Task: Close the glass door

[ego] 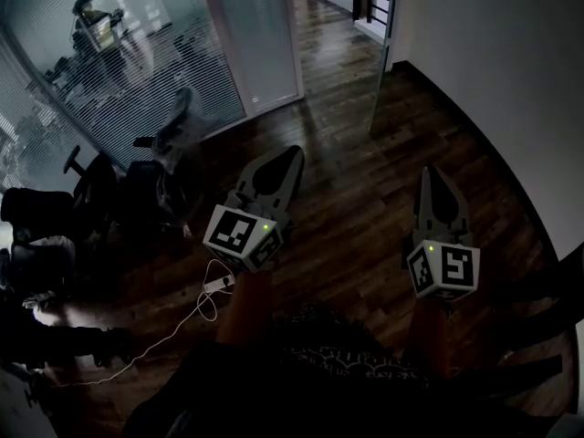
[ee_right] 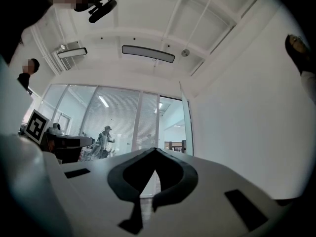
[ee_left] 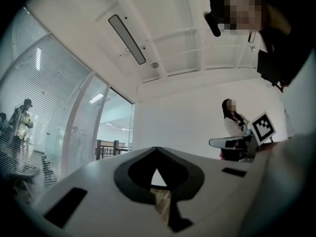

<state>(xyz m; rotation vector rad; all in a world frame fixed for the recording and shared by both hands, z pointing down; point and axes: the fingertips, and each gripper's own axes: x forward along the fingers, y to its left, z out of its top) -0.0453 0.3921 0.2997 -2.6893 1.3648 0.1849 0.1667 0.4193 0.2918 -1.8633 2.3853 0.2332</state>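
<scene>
The glass door (ego: 381,57) stands open, edge-on against the white wall (ego: 493,71), at the far end of the dark wooden floor. In the right gripper view the door (ee_right: 186,125) rises beside the open doorway (ee_right: 173,132). Both grippers are held out in front of me, well short of the door. My left gripper (ego: 294,153) is shut with nothing in it, its tips meeting in its own view (ee_left: 157,149). My right gripper (ego: 432,172) is shut and empty too, with its tips together (ee_right: 155,150).
A glass partition with blinds (ego: 109,71) and a frosted panel (ego: 260,35) run along the left, with a person (ego: 91,26) behind the glass. Office chairs (ego: 100,190) stand at the left. A white cable and power strip (ego: 219,283) lie on the floor. Another person (ee_left: 231,120) stands behind me.
</scene>
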